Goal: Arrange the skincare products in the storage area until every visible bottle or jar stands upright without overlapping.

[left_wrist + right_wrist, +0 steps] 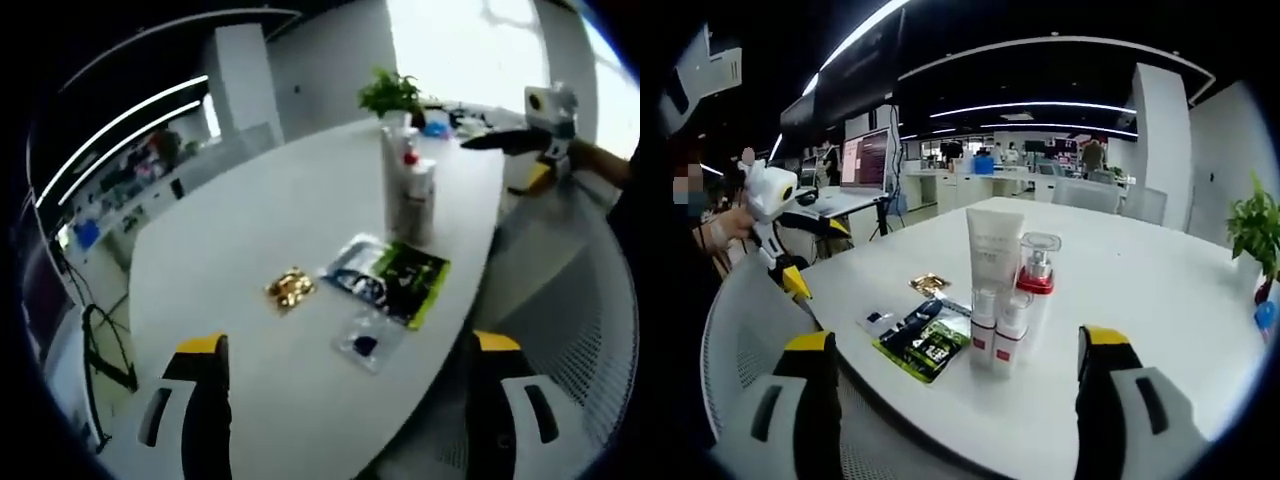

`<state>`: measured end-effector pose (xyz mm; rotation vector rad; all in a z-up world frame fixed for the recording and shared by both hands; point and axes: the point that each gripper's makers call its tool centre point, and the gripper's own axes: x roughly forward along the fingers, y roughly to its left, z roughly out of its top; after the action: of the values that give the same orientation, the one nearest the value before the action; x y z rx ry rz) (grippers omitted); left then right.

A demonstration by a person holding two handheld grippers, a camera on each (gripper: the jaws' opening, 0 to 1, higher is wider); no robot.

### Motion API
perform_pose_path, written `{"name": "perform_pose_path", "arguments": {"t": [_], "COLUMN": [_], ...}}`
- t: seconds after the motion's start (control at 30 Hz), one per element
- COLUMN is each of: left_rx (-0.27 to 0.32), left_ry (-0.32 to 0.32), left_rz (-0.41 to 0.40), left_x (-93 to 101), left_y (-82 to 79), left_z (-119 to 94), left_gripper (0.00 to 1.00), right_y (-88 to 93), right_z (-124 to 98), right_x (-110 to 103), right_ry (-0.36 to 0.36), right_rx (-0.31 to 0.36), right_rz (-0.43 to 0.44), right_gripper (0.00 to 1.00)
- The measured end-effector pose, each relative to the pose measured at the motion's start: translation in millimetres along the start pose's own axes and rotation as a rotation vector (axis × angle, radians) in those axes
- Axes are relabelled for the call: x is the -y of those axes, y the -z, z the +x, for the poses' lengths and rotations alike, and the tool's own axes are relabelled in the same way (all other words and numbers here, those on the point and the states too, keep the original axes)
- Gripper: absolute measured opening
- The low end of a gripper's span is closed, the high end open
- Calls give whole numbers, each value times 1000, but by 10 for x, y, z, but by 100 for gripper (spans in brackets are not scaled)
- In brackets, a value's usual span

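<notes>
Landmark: the white tube [992, 250], standing cap-down on the white table [1140, 300] in the right gripper view.

Left to right in that view: the left gripper [770, 215] is well left of the tube, off the table edge over a mesh chair [740, 340], held by a hand [725, 228]; I cannot tell how its jaws stand there; in the left gripper view its own jaws are spread wide with nothing between them, left gripper [345, 385]. A gold sachet [930, 283] lies flat left of and behind the tube; a small clear sachet [880, 321] and a black-green sachet [925, 345] lie flat front-left of it, the dark one seemingly overlapping a pale packet; flat because they are pouches, not bottles. Two small white bottles [998, 330] stand just in front of the tube, touching or nearly so. A clear pump bottle with red collar [1037, 270] stands just right of the tube. The right gripper [955, 400] is pulled back, jaws released, gripping nothing. A potted plant [1260, 235] is far right of the tube.

Judgement: the cluster is upright and packed tight, so the arranging looks done or nearly so; both grippers stand clear, likely to avoid knocking it.

Count: one tube, two small bottles, one pump bottle; at least three sachets.
</notes>
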<state>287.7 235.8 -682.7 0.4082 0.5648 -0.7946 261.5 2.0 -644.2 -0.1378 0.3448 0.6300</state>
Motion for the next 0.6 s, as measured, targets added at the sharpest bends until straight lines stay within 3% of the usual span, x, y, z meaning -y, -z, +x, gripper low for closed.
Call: {"name": "perform_pose_path", "arguments": {"t": [0.6], "left_rx": [-18], "left_ry": [64], "left_rz": [95], "left_x": [-234], "left_y": [-101], "left_z": [290], "left_gripper": [96], "right_y": [21], "right_z": [-3], "right_x": [53], "right_ry": [12], "right_rx": [-4], "right_rz": [43], "right_gripper": [100]}}
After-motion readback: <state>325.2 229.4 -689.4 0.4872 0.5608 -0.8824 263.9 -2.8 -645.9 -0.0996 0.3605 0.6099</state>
